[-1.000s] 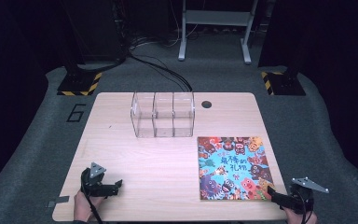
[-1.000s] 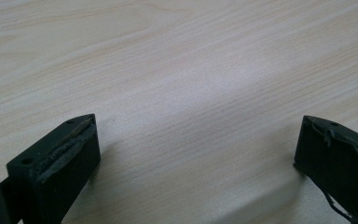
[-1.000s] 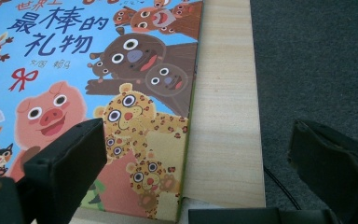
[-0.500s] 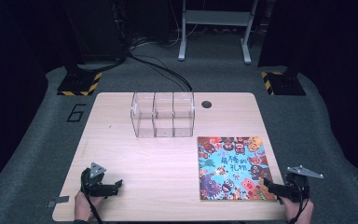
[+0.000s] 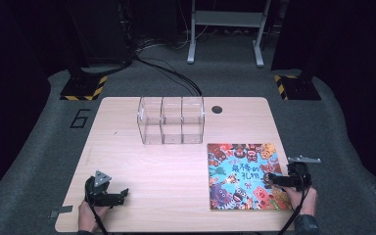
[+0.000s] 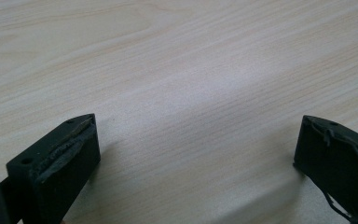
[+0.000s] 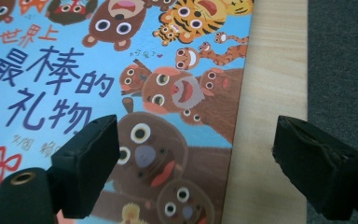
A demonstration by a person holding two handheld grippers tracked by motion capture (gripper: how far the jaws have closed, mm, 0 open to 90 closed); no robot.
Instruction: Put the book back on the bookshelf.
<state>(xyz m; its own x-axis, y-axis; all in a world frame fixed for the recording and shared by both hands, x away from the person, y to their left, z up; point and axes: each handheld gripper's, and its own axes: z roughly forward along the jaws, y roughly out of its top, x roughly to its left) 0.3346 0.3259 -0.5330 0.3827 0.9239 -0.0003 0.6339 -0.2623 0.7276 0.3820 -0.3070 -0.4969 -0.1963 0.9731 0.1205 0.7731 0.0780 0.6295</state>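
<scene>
Over book (image 5: pixel 240 174) edge: right tongs (image 5: pixel 270 179) newly there, apart, just narrowing; left tongs (image 5: pixel 122 196) apart, unmoved.

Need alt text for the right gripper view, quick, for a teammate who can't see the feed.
The right gripper, jaws open and just closing a little with nothing pressed between them, hangs over the right edge of a colourful picture book covered in cartoon animals. The book lies flat on the pale wooden table, with grey floor beyond.
</scene>
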